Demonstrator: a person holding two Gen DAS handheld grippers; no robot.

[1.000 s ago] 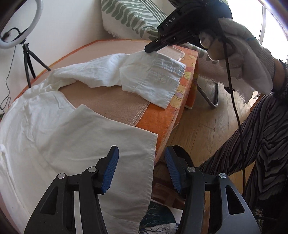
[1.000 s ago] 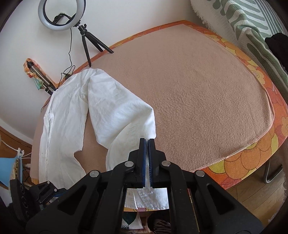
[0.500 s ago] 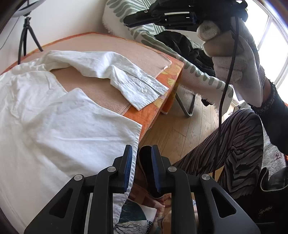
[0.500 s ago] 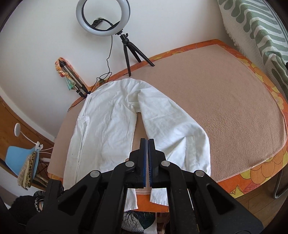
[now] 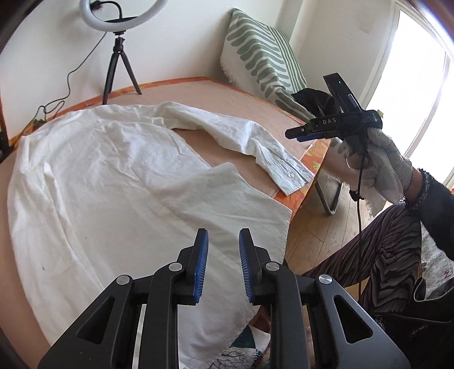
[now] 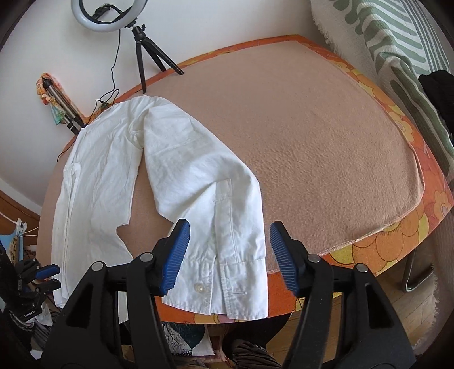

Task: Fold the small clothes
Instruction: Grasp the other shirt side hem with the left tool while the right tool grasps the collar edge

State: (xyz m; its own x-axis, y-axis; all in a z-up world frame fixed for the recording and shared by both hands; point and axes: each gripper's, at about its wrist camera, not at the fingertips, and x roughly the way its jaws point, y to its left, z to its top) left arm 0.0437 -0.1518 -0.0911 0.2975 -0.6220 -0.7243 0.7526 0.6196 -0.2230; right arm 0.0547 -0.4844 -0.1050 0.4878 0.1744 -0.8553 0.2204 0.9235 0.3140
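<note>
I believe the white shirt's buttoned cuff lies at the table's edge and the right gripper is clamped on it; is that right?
Not quite: the right gripper is opening and not clamped. The right wrist view shows the cuff lying free at the table's edge, below the spread pads.

Your right gripper [image 6: 228,257] hangs over the near table [image 6: 312,136] edge, jaws opening, nothing pinched between them. Below the gap lies the sleeve [image 6: 198,176] of the white shirt [image 6: 96,176], its buttoned cuff [image 6: 227,292] overhanging the orange border. The sleeve runs back and left to the shirt body, spread flat along the table's left side. At the far edge stands a ring light [image 6: 109,14] on a tripod [image 6: 147,48]. A striped cushion [image 6: 397,42] sits far right. Your left gripper [image 6: 42,276] shows at the near left edge.
</note>
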